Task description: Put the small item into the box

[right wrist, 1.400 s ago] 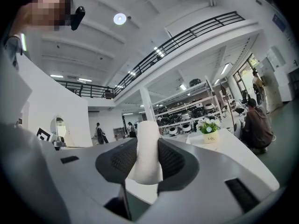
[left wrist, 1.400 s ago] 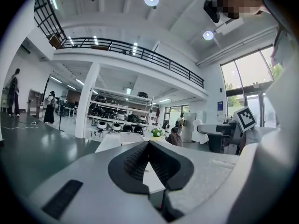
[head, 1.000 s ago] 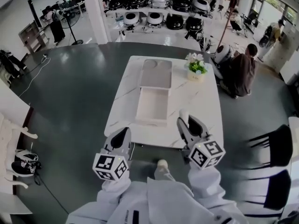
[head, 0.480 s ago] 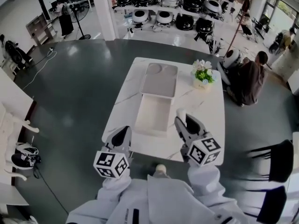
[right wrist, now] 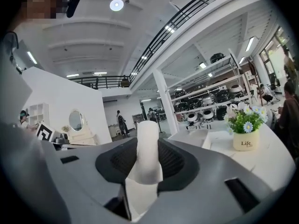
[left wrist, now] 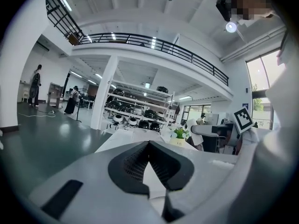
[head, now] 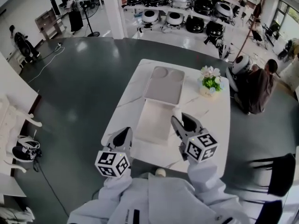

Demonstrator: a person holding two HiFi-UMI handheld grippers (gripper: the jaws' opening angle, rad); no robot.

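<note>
Grippers neared the box [head: 154,125]: right gripper [head: 180,121] pinches a white tube [right wrist: 147,143], left gripper [head: 124,135] closed empty; "Life" flowerpot [right wrist: 246,141] at one o'clock.

Your left gripper [head: 122,136] reaches forward from your body, tipped slightly downward. Its jaws are closed tip to tip with nothing caught between them. Its marker cube [head: 112,164] sits at the rear, just ahead of your left sleeve [head: 114,190].

Your right gripper [head: 179,121] reaches a little further forward than the left, also angled slightly down. Its jaws are clamped on a small white item [right wrist: 147,148], which stands upright between the pads with its rounded top poking above them. Its marker cube [head: 201,147] sits just ahead of your right sleeve [head: 204,177].

Your arms run roughly parallel in front of your chest, with the two grippers apart.
</note>
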